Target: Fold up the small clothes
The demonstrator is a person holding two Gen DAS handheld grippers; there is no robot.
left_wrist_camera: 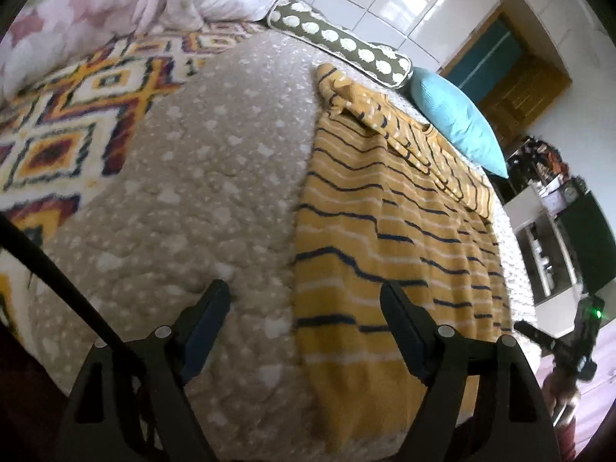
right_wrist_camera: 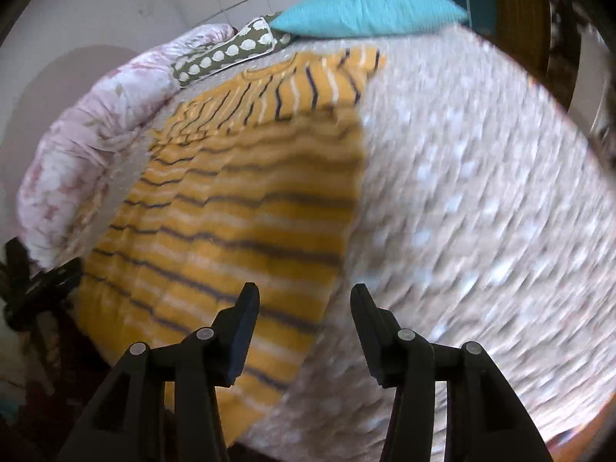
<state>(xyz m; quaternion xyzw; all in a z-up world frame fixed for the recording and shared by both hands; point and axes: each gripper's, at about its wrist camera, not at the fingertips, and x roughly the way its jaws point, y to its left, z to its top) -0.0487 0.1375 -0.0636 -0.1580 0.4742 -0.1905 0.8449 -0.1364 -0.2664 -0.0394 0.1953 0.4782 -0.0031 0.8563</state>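
Note:
A mustard-yellow knitted garment with navy and white stripes [left_wrist_camera: 389, 238] lies spread flat on a beige dotted bedspread [left_wrist_camera: 200, 177], one sleeve folded over its upper part. My left gripper [left_wrist_camera: 304, 296] hangs open above the garment's lower left corner, its jaws straddling the garment's left edge with nothing pressed between them. In the right wrist view the same garment [right_wrist_camera: 231, 208] fills the left half. My right gripper [right_wrist_camera: 304, 300] is open over its lower right edge, holding nothing. This view is motion-blurred. The right gripper also shows small at the far right of the left wrist view [left_wrist_camera: 558, 342].
A turquoise cushion [left_wrist_camera: 458, 119] and an olive bolster with white dots [left_wrist_camera: 346, 42] lie at the head of the bed. A pink floral duvet [left_wrist_camera: 127, 4] and a patterned blanket [left_wrist_camera: 69, 115] sit to the left. Shelves with clutter [left_wrist_camera: 550, 200] stand beyond the bed's right edge.

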